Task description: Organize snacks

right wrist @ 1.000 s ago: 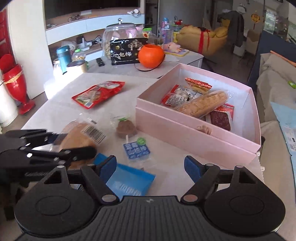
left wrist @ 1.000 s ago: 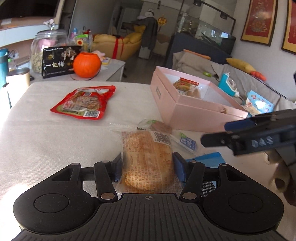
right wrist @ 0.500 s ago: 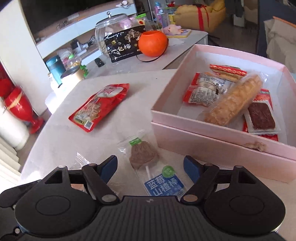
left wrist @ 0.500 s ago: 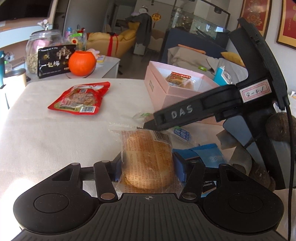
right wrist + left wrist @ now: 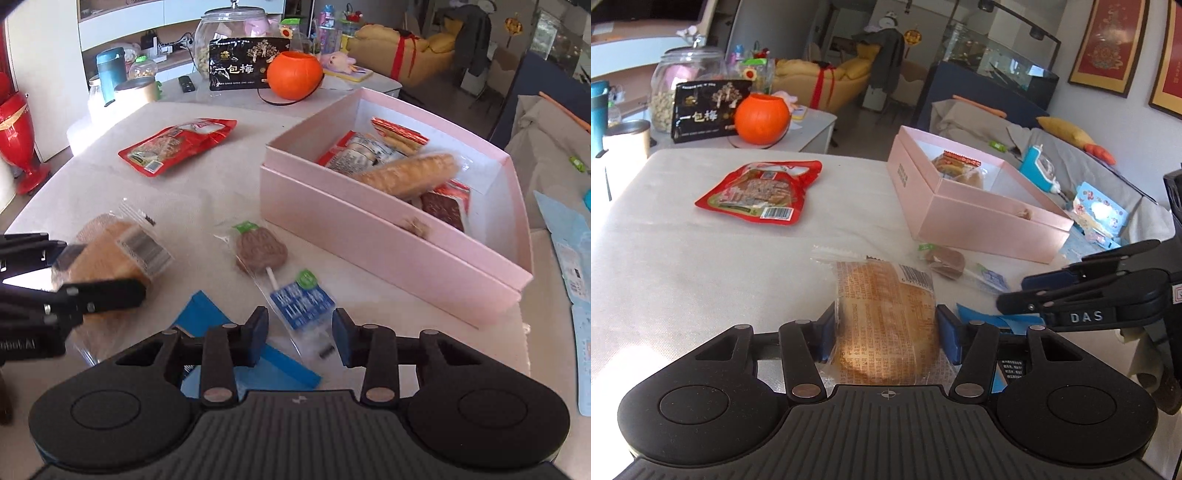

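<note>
My left gripper (image 5: pixel 886 332) is shut on a wrapped round bread (image 5: pixel 886 302), its blue pads pressing both sides just above the white table. In the right wrist view the same bread (image 5: pixel 110 254) sits in the left gripper (image 5: pixel 109 271). My right gripper (image 5: pixel 299 336) is closing its jaws on the tail of a chocolate lollipop packet (image 5: pixel 262 251), and the pads meet the wrapper's edges. The right gripper (image 5: pixel 1012 293) shows at the right of the left wrist view. An open pink box (image 5: pixel 369 236) behind holds several snacks. A red packet (image 5: pixel 177 144) lies far left.
A flat blue packet (image 5: pixel 280 365) lies under both grippers. An orange pumpkin pot (image 5: pixel 295 75), a black bag (image 5: pixel 243 68) and a glass jar (image 5: pixel 229 33) stand on the side table behind. Light-blue sheets (image 5: pixel 576 258) lie right of the box.
The right gripper swung over the lollipop packet, came back down at its tail, and its jaws narrowed around the wrapper. The left gripper kept still with the bread.
</note>
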Demonstrator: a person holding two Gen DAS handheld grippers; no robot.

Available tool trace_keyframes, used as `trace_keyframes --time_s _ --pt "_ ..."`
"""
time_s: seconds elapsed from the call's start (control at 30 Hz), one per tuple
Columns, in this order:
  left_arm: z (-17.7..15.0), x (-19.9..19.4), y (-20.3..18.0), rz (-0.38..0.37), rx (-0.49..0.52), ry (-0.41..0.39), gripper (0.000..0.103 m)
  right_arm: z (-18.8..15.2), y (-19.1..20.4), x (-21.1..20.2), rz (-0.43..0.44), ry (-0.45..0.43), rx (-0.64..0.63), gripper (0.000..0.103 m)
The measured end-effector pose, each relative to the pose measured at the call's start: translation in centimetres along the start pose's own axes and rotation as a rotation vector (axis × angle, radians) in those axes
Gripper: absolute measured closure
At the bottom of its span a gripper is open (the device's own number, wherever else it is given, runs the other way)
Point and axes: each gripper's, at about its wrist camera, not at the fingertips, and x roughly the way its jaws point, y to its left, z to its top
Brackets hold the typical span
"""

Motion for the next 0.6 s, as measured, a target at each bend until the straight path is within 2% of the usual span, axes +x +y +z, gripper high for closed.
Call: trace_keyframes --time_s 0.07,0.13,0.23,0.3,0.4,0.5,0.53,0.6 --pt "-0.1 0.1 -0.3 0.008 0.012 -0.006 0.044 -1.0 -1.1 -0.6 0.007 -0.012 0.032 0.053" --pt "-0.1 0.1 -0.3 0.009 0.015 -0.009 0.044 -1.9 -2.2 -0.4 -0.003 -0.027 0.091 0.025" --pt "-0.1 0.1 0.0 -0.001 0.0 -0.013 0.044 -2.7 -3.7 0.1 0.016 -0.077 0.2 0.011" --pt "-0.1 0.0 0.3 -0.013 -0.017 -0.016 0.044 -2.9 -3.5 0.6 0.039 -0.088 0.195 0.0" --pt "0.1 -0.1 0.8 -0.015 -0.044 -0.02 0.044 -2.7 -2.3 1.0 -0.013 -0.083 0.167 0.0" --pt "0.1 -0.3 1.1 0.003 -0.054 -0.026 0.045 -1.5 -2.6 1.1 0.013 -0.021 0.148 0.002" --pt "0.2 -0.3 1.2 0.004 -0.059 -0.027 0.045 -1.1 -2.8 0.9 0.042 -0.02 0.14 0.012" --pt "0.2 -0.3 1.2 0.007 -0.059 -0.027 0.045 -0.5 -3.0 0.3 0.055 -0.077 0.155 0.021"
